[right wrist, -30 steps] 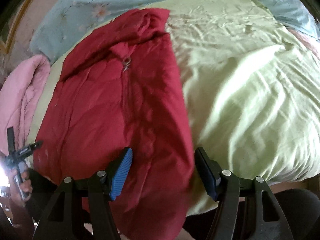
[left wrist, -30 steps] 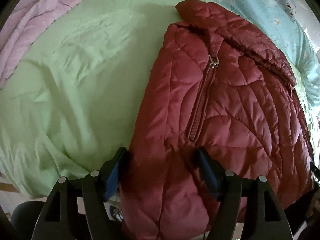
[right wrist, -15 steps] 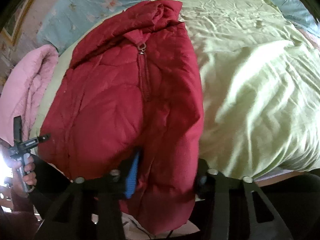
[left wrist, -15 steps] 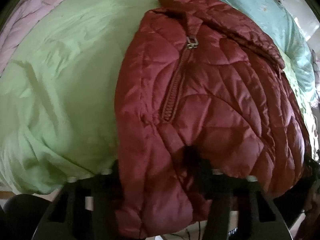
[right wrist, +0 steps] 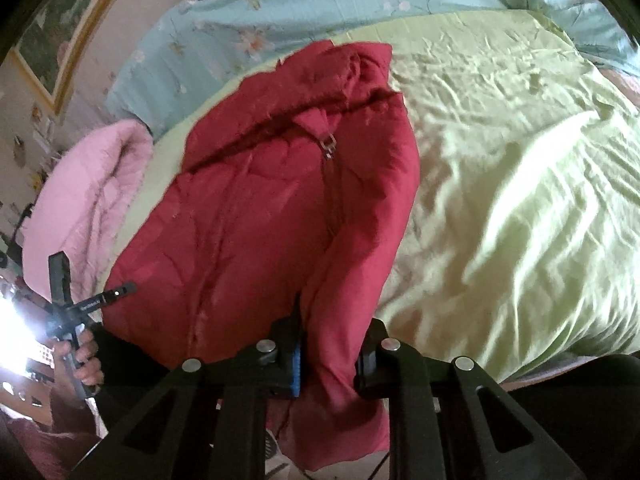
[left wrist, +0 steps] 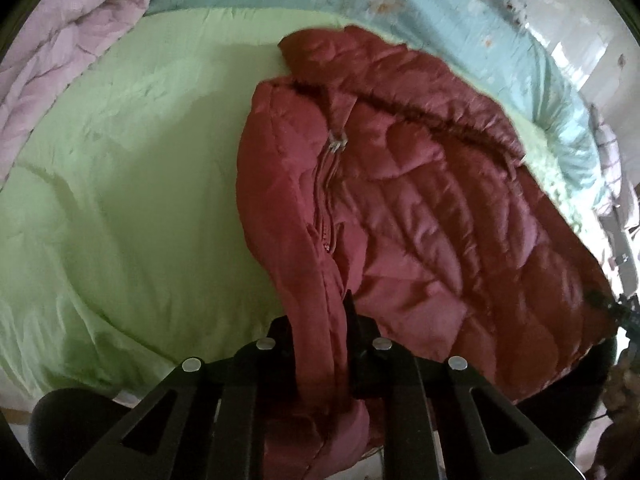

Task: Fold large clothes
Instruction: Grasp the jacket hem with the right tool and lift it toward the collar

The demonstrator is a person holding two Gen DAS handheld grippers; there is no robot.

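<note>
the red quilted jacket [left wrist: 420, 208] is lying zipped up on the green sheet [left wrist: 120, 200] of the bed, collar toward twelve o'clock and hem hanging off the near edge at six o'clock. the left gripper [left wrist: 320, 344] is pinching one hem corner, jaws drawn narrow on a thick ridge of padding; the right gripper [right wrist: 328, 344] is doing the same at the other corner, a roll of red fabric bunched between its fingers. in the right wrist view the left gripper is showing at eight o'clock, in the person's hand [right wrist: 80, 360].

judging by both clamps sitting at the hem, the step in hand is probably carrying the bottom edge up toward the collar. to do it well, both grips want to be rising together and travelling level toward twelve o'clock, so the fold line is running straight across the zipper [left wrist: 326, 196]. the puffy fill is likely springing back, so pressing down before letting go should help. the pink quilt [right wrist: 88, 200] at nine o'clock is lying just beside the jacket and could snag a sleeve.
</note>
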